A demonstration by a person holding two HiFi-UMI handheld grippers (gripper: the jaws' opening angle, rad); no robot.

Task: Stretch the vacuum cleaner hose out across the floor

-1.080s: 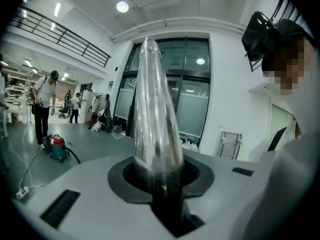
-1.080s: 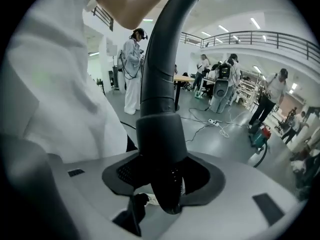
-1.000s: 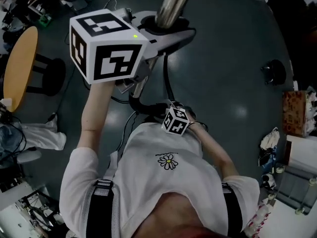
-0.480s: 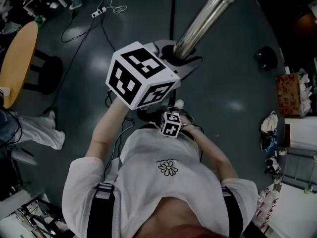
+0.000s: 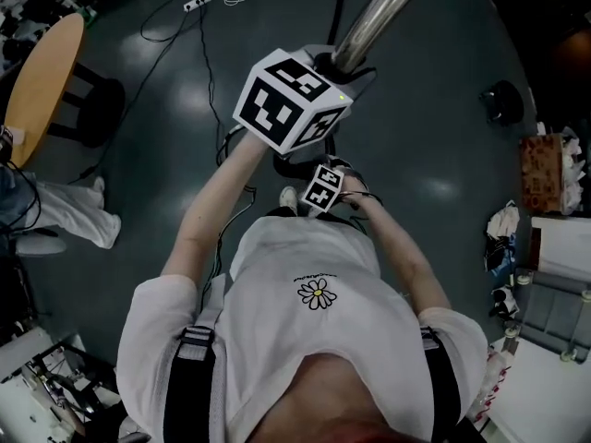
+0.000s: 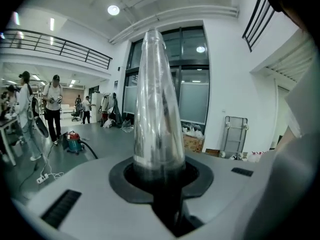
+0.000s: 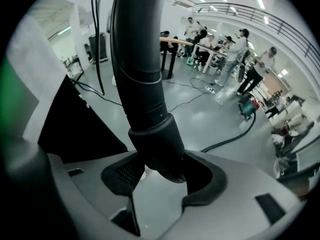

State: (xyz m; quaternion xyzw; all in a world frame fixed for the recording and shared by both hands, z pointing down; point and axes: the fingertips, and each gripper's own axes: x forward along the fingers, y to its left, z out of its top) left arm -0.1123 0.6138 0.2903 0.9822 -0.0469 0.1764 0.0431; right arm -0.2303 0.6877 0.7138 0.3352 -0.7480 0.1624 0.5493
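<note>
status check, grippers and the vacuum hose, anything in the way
Left gripper shut on shiny metal vacuum tube. Right gripper shut on black hose cuff. Loose black cables on grey floor ahead.

Ref = metal tube (image 5: 380, 12) | its base sits between the jaws of the left gripper (image 6: 160, 184), which have just closed further on it | hose end (image 7: 150, 109): between the right gripper (image 7: 160, 176) jaws, on the person's side of tube | round table (image 5: 37, 90): far left of tube | floor cables (image 5: 199, 35): left of tube | box (image 5: 540, 173): right of tube, well apart
</note>
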